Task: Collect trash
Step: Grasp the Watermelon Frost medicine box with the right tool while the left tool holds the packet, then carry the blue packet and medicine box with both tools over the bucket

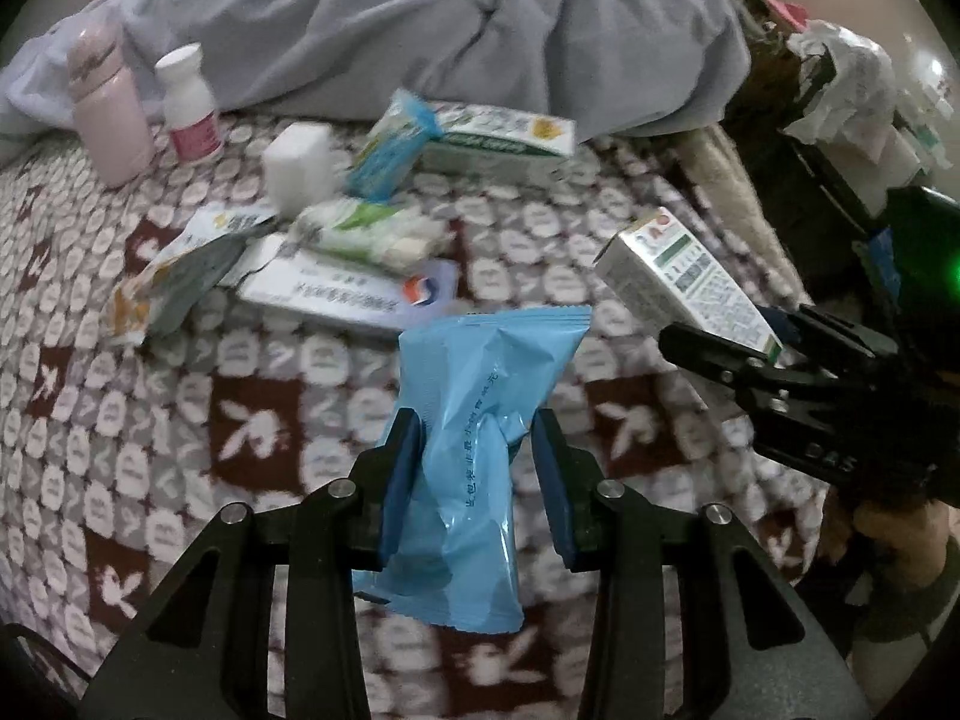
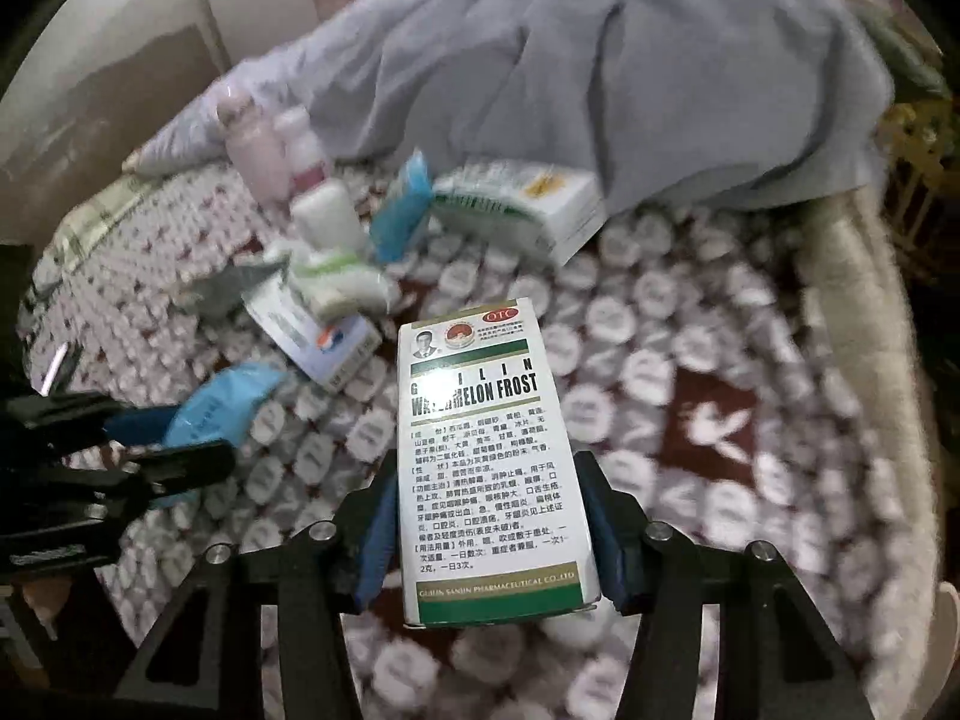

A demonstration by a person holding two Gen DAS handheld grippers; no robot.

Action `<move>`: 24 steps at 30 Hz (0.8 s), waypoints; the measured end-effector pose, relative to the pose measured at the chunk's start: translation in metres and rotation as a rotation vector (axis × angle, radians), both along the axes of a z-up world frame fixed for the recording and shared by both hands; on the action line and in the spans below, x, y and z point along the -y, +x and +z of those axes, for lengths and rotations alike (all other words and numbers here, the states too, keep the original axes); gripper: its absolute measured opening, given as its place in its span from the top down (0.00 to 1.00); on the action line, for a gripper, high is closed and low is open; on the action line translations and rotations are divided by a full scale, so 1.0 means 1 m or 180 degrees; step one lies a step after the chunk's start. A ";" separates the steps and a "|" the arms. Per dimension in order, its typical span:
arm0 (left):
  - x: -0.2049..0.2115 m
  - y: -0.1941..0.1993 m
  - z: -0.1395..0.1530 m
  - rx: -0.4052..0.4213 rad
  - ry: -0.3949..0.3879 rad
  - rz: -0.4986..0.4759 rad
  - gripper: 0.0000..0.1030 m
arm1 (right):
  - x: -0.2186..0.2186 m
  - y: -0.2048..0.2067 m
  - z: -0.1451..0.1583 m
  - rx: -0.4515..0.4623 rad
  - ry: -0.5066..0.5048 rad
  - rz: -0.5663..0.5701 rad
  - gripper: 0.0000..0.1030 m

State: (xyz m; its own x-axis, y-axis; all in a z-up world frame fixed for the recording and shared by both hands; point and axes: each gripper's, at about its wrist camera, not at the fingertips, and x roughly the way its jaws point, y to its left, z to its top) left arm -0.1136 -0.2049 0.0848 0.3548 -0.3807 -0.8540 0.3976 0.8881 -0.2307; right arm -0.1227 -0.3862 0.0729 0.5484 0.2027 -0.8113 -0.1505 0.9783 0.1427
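Left hand-held gripper (image 1: pixel 474 480): clamped on blue wrapper (image 1: pixel 480 420), raised over bed (image 1: pixel 180 420). Right hand-held gripper (image 2: pixel 489 534): straddling medicine box (image 2: pixel 486 450), pad contact unclear. Risk: box slipping out if loosely held; thin wrapper sliding free.

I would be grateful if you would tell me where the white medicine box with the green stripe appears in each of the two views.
Left wrist view: the white medicine box is at the right, tilted, held at its near end in the right claw.
Right wrist view: the white medicine box stands at centre, between the right claw's blue pads.
Shared landmark: the blue packet, held in the left claw.
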 end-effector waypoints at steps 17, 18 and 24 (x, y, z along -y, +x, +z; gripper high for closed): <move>0.122 -0.026 0.035 0.0308 -0.0037 -0.0598 0.65 | 0.088 -0.075 0.035 0.0293 0.0068 -0.0787 0.48; 0.129 -0.028 0.036 0.0318 -0.0036 -0.0634 0.65 | 0.094 -0.080 0.036 0.0304 0.0059 -0.0839 0.48; 0.178 -0.038 0.042 0.0306 -0.0104 -0.0882 0.65 | 0.135 -0.107 0.039 0.0358 0.0066 -0.1178 0.48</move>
